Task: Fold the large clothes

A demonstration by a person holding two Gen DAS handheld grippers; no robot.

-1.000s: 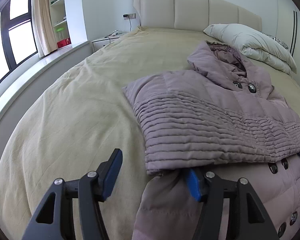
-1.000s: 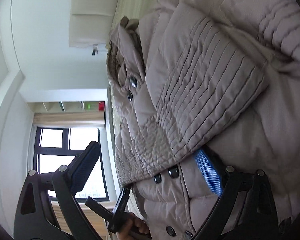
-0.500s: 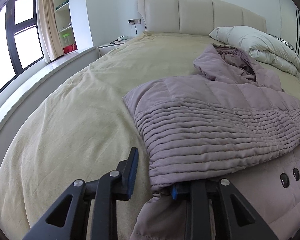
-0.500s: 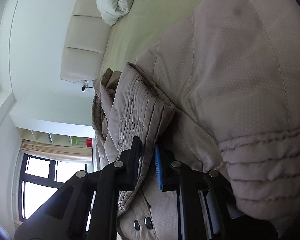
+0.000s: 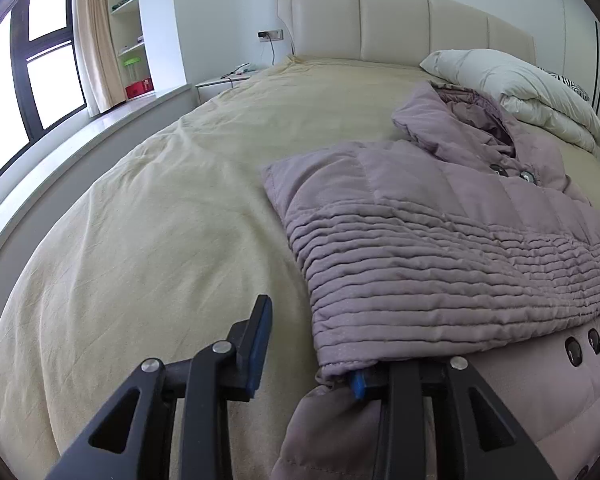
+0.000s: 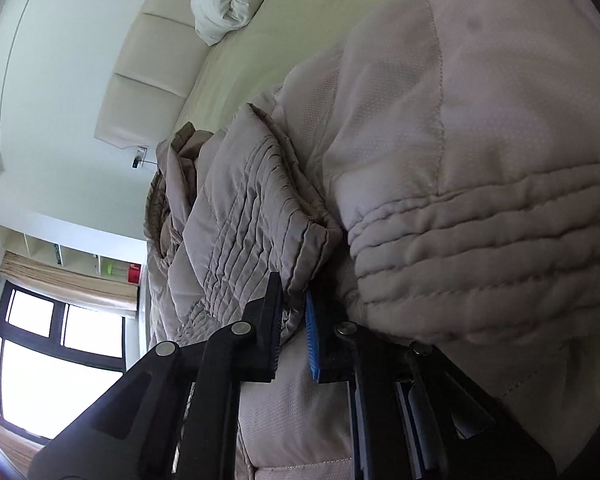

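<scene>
Quilted coat on bed, long axis running from the tongs toward the headboard, hood end far.

Left gripper: jaws apart, just reopening, right finger under the folded sleeve. Right gripper: closed on a coat fold.

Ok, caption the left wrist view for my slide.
Left gripper open at the edge of a folded mauve coat lying on a beige bed.

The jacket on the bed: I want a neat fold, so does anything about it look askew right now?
Yes. The jacket has one quilted sleeve folded slantwise across its front, and the hood lies rumpled near the pillow. No damage shows.
</scene>
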